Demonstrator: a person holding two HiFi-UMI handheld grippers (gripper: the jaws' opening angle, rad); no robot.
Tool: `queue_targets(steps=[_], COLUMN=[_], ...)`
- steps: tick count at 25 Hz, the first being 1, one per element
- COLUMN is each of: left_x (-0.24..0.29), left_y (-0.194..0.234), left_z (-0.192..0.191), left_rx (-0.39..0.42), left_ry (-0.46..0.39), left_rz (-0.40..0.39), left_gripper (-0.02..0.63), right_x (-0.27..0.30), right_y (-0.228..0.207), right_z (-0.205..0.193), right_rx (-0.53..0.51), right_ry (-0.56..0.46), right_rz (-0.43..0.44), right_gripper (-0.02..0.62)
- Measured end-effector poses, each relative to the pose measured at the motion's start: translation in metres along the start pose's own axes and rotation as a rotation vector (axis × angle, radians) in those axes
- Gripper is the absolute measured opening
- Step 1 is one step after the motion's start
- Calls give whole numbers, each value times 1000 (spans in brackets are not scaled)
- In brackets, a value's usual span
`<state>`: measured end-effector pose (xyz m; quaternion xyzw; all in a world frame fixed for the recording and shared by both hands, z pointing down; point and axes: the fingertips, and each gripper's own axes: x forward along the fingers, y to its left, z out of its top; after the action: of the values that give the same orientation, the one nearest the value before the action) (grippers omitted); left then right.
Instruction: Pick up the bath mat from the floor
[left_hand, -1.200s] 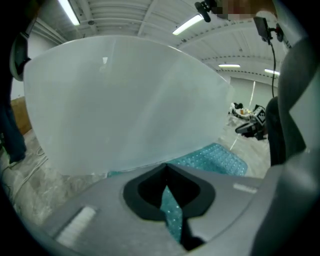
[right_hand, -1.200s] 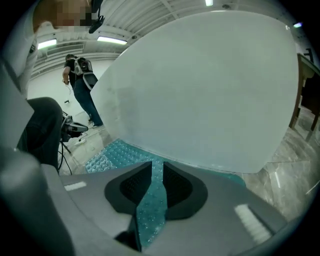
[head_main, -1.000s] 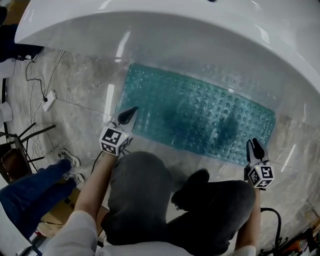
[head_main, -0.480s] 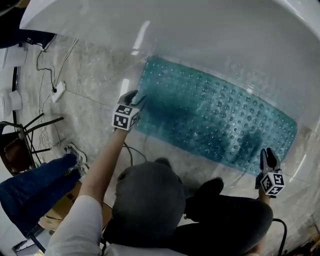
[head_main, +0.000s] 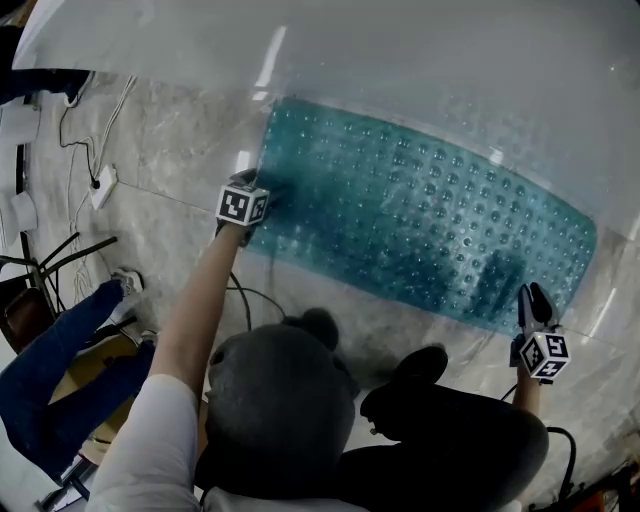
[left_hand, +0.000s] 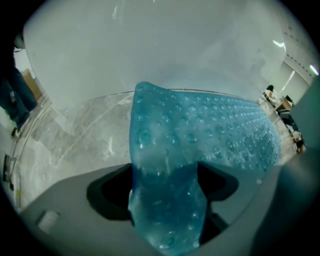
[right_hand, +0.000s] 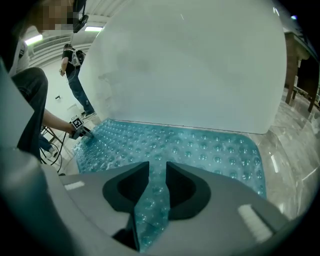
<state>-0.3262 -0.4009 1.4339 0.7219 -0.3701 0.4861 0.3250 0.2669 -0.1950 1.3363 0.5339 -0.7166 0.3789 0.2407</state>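
Note:
A teal, see-through bath mat (head_main: 420, 225) with raised bubbles lies flat on the marble floor beside the white bathtub (head_main: 420, 60). My left gripper (head_main: 266, 194) points steeply down at the mat's left end. Its jaws have just been opening. In the left gripper view they (left_hand: 165, 187) stand wide, with a lifted fold of the mat (left_hand: 170, 200) between them and dark gaps on both sides. My right gripper (head_main: 532, 300) is over the mat's near right corner. Its jaws (right_hand: 157, 182) stand a narrow gap apart, with the mat (right_hand: 200, 145) showing through.
White cables (head_main: 85, 150) and a power strip (head_main: 103, 186) lie on the floor at left. A bystander's jeans and shoe (head_main: 70, 330) and a chair frame (head_main: 30, 290) are at the near left. A dark cable (head_main: 560, 445) curls at the bottom right.
The left gripper went forward and down from the floor by the mat's near left corner onto its left end, and its jaws opened. The right gripper sank to the mat's right corner.

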Motion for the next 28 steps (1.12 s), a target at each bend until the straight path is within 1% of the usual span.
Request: queue_targets(steps=[2,4,7,9,11,13,15,16,19,22,24,26,28], left_x=[0,-1,-2,-9,-24,-32,-23,-20,-30,-42,-41,-40,-39], left_y=[-5,-11,-23,-27,-24,-32,-52,-62,-79,-91,-102,-109,-114], left_z=[1,2,5,5,6,13,20,23,27,28,27,26,27], left_rx=[18,38,61,62,54,57,45,35,19,29,32,39,49], left_ry=[-8,-23,-40,-52,-61,-61,-72,-79,-90,-102,-109,-110,-111], left_rz=[15,24,16,12,33,50,16,-10,-52,-64,-87,-107,-121], left_gripper=[380,328,222,156,82,38,28,26,26,26,26,26,26], right_x=[-1,-3,-11,-10,1,2,-14,-22,-23,-13,-14,-16,-17], right_y=[-6,-14,-27,-32,-35,-48,-74,-88,-124,-156,-179,-200,-216], right_z=[-4,-7,-10,-12,-17,-23,-29,-33,-48,-63,-71,-77,-82], right_rx=[2,7,13,17,23,33,38,39,49,71,90,113,135], right_ry=[-1,-3,-8,-17,-19,-10,11,25,68,109,135,155,173], right_rz=[-7,-22,-51,-62,-53,-69,-125,-156,-215,-260,-293,-318,-334], right_gripper=[114,114,114,114,114,120,127,143,205,272,329,363,412])
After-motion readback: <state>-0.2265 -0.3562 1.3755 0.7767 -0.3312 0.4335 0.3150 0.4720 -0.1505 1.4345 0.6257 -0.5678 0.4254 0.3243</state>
